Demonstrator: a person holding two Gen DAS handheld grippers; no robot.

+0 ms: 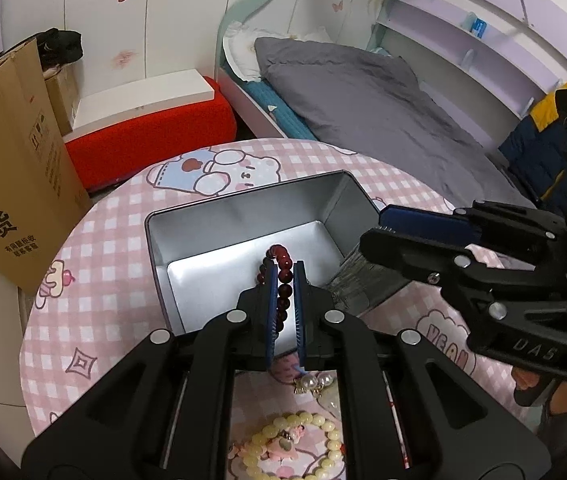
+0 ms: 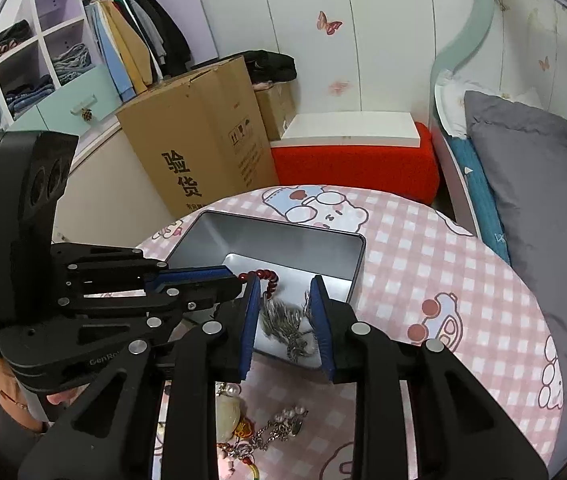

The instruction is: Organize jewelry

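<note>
An open silver tin box (image 1: 243,216) (image 2: 279,236) stands on the pink checked round table. My left gripper (image 1: 285,272) is shut on a dark red bead bracelet (image 1: 283,276) and holds it over the box; the bracelet also shows in the right wrist view (image 2: 267,278). My right gripper (image 2: 285,300) is open at the box's near edge, over a silver chain necklace (image 2: 287,328) that lies inside. In the left wrist view the right gripper (image 1: 379,228) sits at the box's right side.
On the table near me lie a yellow bead bracelet (image 1: 303,440), pearl earrings (image 1: 317,380) and a tangle of chains and charms (image 2: 267,428). Beyond the table stand a cardboard box (image 2: 203,148), a red stool (image 2: 355,164) and a bed with a grey quilt (image 1: 363,96).
</note>
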